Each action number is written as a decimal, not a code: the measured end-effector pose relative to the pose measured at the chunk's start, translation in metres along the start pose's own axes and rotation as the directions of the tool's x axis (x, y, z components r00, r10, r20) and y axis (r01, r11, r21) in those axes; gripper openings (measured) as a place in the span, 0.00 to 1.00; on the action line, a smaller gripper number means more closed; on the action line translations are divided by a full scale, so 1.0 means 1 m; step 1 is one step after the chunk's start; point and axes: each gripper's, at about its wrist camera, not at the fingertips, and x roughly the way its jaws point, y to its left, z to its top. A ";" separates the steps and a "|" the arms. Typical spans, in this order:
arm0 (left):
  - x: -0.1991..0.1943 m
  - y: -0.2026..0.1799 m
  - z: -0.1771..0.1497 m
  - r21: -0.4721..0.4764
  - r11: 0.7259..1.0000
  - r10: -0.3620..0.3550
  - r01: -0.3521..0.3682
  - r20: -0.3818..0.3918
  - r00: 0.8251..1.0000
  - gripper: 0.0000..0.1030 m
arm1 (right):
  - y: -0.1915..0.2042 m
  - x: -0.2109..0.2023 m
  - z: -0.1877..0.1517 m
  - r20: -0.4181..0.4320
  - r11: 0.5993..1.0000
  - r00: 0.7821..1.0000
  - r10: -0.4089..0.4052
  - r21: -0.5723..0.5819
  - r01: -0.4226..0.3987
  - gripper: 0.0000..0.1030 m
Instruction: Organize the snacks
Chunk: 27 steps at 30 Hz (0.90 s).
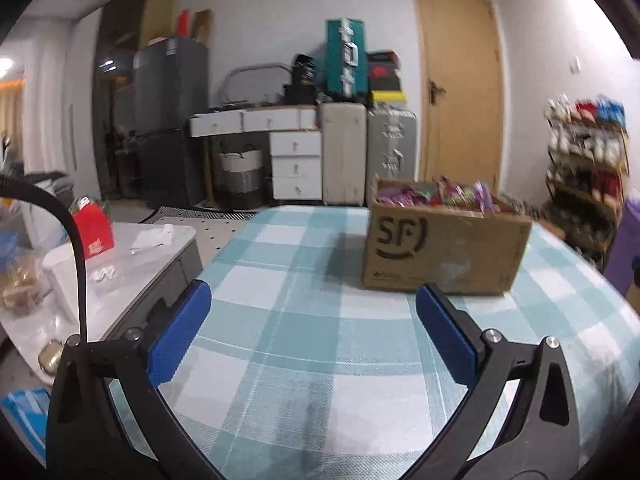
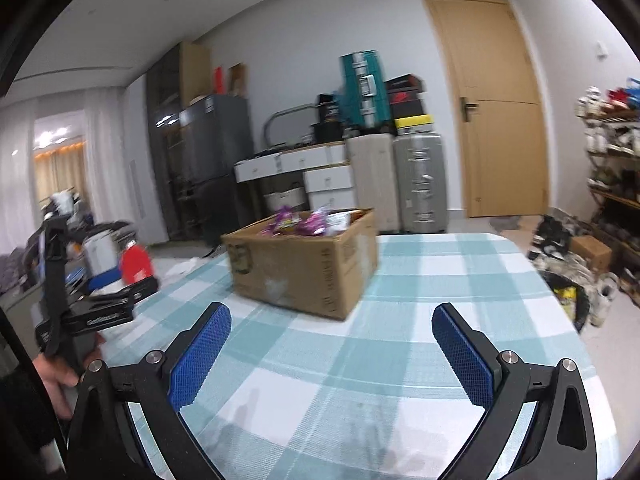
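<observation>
A brown cardboard box (image 1: pixel 444 252) marked SF stands on the checked tablecloth, filled with several purple and pink snack packets (image 1: pixel 436 194). My left gripper (image 1: pixel 312 292) is open and empty, low over the cloth, short of the box. In the right wrist view the same box (image 2: pixel 304 268) with its snack packets (image 2: pixel 304 222) stands ahead and left. My right gripper (image 2: pixel 332 312) is open and empty, short of the box. The left gripper's body (image 2: pixel 92 308) shows at the left edge, held by a hand.
The table (image 1: pixel 300 360) has a teal and white checked cloth. A white side table (image 1: pixel 140 252) on the left carries a red carton (image 1: pixel 94 228) and cups. Suitcases, drawers and a door stand behind. A cluttered shelf (image 2: pixel 612 160) and a bin (image 2: pixel 572 300) are on the right.
</observation>
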 end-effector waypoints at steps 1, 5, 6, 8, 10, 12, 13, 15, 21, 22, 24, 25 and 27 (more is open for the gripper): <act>0.002 0.002 -0.001 -0.007 1.000 -0.005 0.005 -0.002 1.000 0.99 | -0.003 0.000 0.000 0.001 1.000 1.000 0.002 0.017 -0.002 1.00; 0.006 -0.005 -0.003 0.032 0.999 -0.017 0.017 -0.009 1.000 0.99 | -0.011 0.002 0.002 -0.007 0.999 1.000 0.010 0.050 -0.010 1.00; 0.005 -0.007 -0.003 0.040 0.999 -0.016 0.016 0.001 1.000 0.99 | -0.012 0.004 0.002 -0.009 0.999 1.000 0.011 0.053 -0.010 1.00; 0.002 -0.010 -0.004 0.052 0.998 -0.028 0.027 0.020 0.999 0.99 | -0.012 0.003 0.003 -0.005 0.998 1.000 0.007 0.055 -0.007 1.00; 0.001 -0.010 -0.003 0.049 0.998 -0.028 0.027 0.021 0.999 0.99 | -0.012 0.002 0.002 0.000 0.999 1.000 0.002 0.052 -0.002 1.00; 0.003 -0.008 -0.002 0.036 0.999 -0.026 0.026 0.011 1.000 0.99 | -0.011 0.001 0.002 0.003 0.999 1.000 -0.004 0.046 0.003 1.00; 0.005 -0.007 -0.003 0.027 0.999 -0.025 0.025 0.006 1.000 0.99 | -0.010 0.000 0.002 0.003 0.999 1.000 -0.003 0.043 0.003 1.00; 0.004 -0.004 -0.003 0.019 0.999 -0.032 0.032 0.005 0.999 0.99 | -0.009 0.000 0.001 0.000 0.999 1.000 -0.004 0.040 0.004 1.00; 0.000 -0.009 -0.005 0.041 0.998 -0.042 0.041 0.031 0.999 0.99 | -0.009 -0.001 0.000 -0.001 0.999 1.000 -0.007 0.038 0.007 1.00; 0.000 -0.010 -0.005 0.042 0.998 -0.042 0.040 0.032 0.999 0.99 | -0.009 -0.001 0.000 -0.002 0.999 1.000 -0.005 0.037 0.005 1.00; -0.001 -0.009 -0.005 0.038 0.999 -0.041 0.039 0.032 0.999 0.99 | -0.009 -0.001 0.000 -0.002 0.999 1.000 -0.006 0.037 0.006 1.00; -0.001 -0.010 -0.005 0.033 0.999 -0.030 0.029 0.037 0.999 0.99 | -0.009 -0.001 0.000 -0.002 0.999 1.000 -0.006 0.037 0.006 1.00; -0.003 -0.011 -0.005 0.028 0.999 -0.028 0.027 0.043 0.999 0.99 | -0.009 -0.001 0.000 -0.002 0.999 1.000 -0.006 0.037 0.006 1.00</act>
